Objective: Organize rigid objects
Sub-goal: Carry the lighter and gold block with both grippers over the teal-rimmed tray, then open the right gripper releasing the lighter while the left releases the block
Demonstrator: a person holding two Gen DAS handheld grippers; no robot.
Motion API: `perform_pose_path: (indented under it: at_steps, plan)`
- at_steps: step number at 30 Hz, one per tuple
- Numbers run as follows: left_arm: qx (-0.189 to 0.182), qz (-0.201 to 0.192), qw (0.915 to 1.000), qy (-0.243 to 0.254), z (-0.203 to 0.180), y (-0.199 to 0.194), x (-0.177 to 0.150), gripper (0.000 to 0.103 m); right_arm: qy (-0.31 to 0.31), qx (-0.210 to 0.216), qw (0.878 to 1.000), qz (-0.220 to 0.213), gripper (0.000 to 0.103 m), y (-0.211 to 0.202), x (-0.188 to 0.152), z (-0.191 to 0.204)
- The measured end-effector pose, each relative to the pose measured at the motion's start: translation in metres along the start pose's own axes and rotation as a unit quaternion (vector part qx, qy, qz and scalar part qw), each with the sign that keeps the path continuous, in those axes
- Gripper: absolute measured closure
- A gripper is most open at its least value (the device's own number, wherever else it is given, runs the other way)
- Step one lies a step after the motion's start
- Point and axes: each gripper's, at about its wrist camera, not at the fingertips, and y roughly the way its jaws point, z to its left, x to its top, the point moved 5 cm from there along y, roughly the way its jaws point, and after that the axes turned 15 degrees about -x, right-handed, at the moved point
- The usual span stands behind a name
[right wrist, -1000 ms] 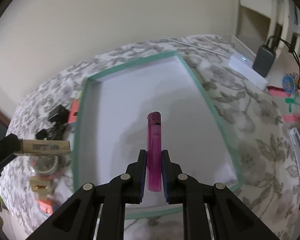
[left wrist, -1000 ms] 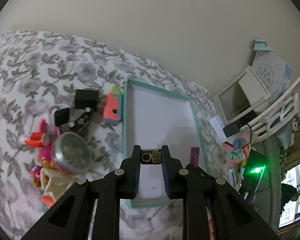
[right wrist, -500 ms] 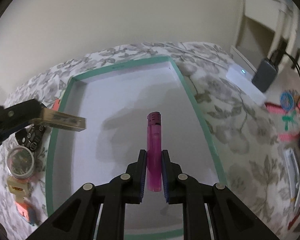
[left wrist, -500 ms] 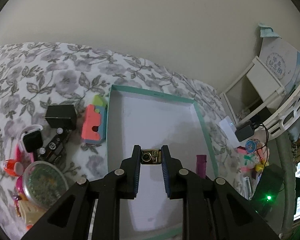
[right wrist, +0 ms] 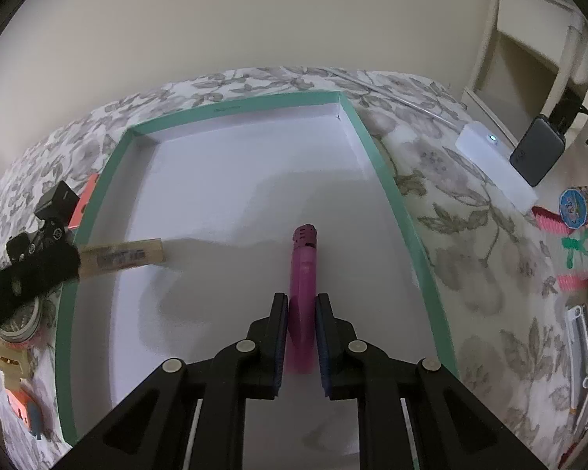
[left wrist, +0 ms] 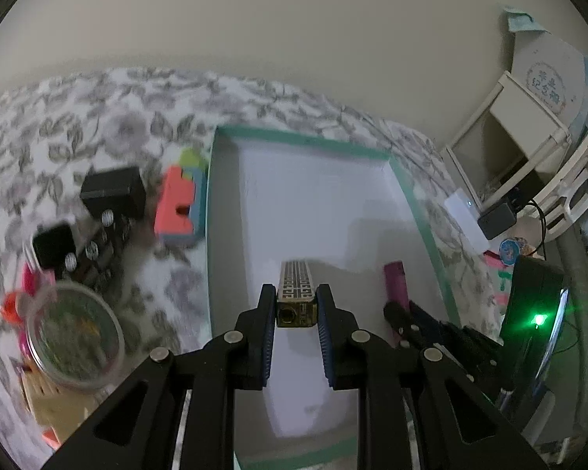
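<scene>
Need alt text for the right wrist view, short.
The right hand-held gripper holds a pink lighter over a white tray with a teal rim on a floral bedspread. From the left, the left hand-held gripper holds a gold lighter over the same tray.

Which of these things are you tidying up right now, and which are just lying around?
For the job:
- gold lighter, held in the left tongs
- pink lighter, held in the right tongs
- green-edged tray, under both

Just lying around:
- black charger
- coral block
- round jar
- power bank off the bed
</scene>
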Motion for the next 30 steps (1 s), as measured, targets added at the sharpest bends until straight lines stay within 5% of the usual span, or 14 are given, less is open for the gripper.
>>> perform_pose_path:
  at_steps: [14, 30]
  plan:
    - [0.043, 0.066, 0.9968, 0.014, 0.001, 0.034, -0.032, 0.082, -0.002, 0.002, 1.0, -0.002, 0.088, -0.001, -0.002, 0.001]
    - [0.047, 0.074, 0.996, 0.019, 0.0, 0.038, -0.034, 0.081, -0.004, -0.002, 1.0, -0.004, 0.086, -0.002, -0.002, 0.002]
